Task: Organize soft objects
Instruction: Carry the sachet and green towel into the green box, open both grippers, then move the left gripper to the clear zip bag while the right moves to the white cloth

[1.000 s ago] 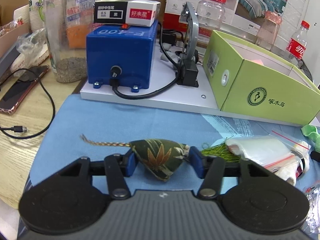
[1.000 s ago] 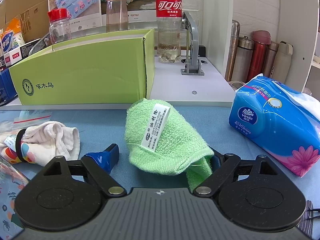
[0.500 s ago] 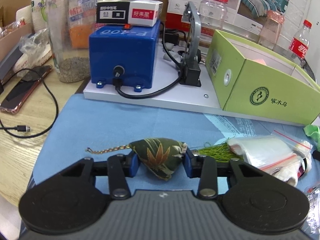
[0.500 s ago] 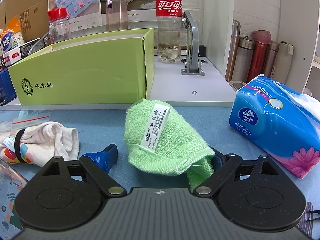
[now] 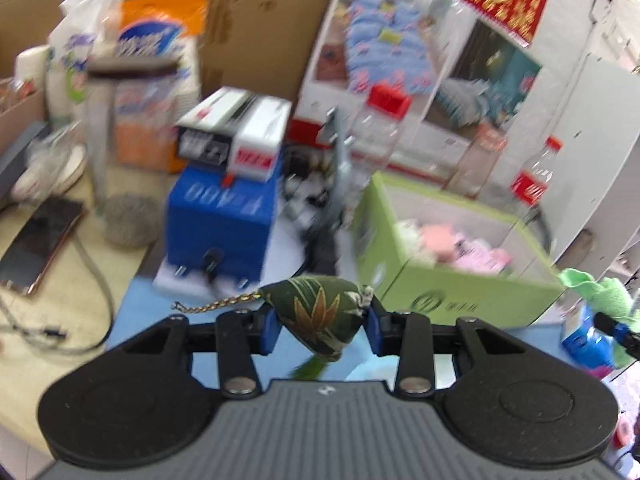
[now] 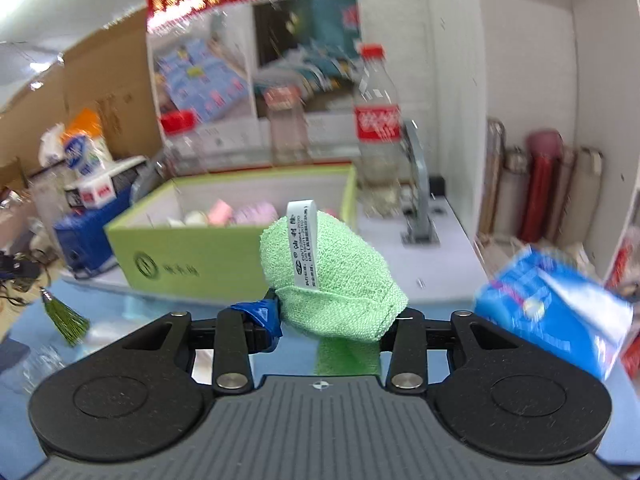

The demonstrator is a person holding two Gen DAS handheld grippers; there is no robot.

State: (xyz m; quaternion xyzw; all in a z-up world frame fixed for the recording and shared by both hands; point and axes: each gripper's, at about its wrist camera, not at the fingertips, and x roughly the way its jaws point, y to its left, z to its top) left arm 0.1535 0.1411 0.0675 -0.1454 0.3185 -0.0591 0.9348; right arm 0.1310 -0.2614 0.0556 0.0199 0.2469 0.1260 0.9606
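My left gripper [image 5: 322, 326] is shut on a dark green leaf-patterned sachet [image 5: 318, 312] with a braided cord, held in the air above the blue mat. Its green tassel [image 6: 66, 320] hangs at the left of the right wrist view. My right gripper [image 6: 332, 320] is shut on a folded green towel [image 6: 336, 276] with a white label, also lifted; the towel also shows at the right edge of the left wrist view [image 5: 596, 292]. The open green box [image 5: 452, 280] stands just beyond both grippers, with pink and white soft items [image 6: 236, 214] inside.
A blue device [image 5: 220, 216] with cables stands left of the box on a white board. A phone [image 5: 40, 244] and a clear jar [image 5: 120, 152] are at the far left. A blue tissue pack [image 6: 556, 308] lies on the right. Bottles [image 6: 378, 140] stand behind the box.
Both grippers closed fully on their objects and rose off the mat, carrying the sachet and the towel up toward the green box. The views now look down into the box.
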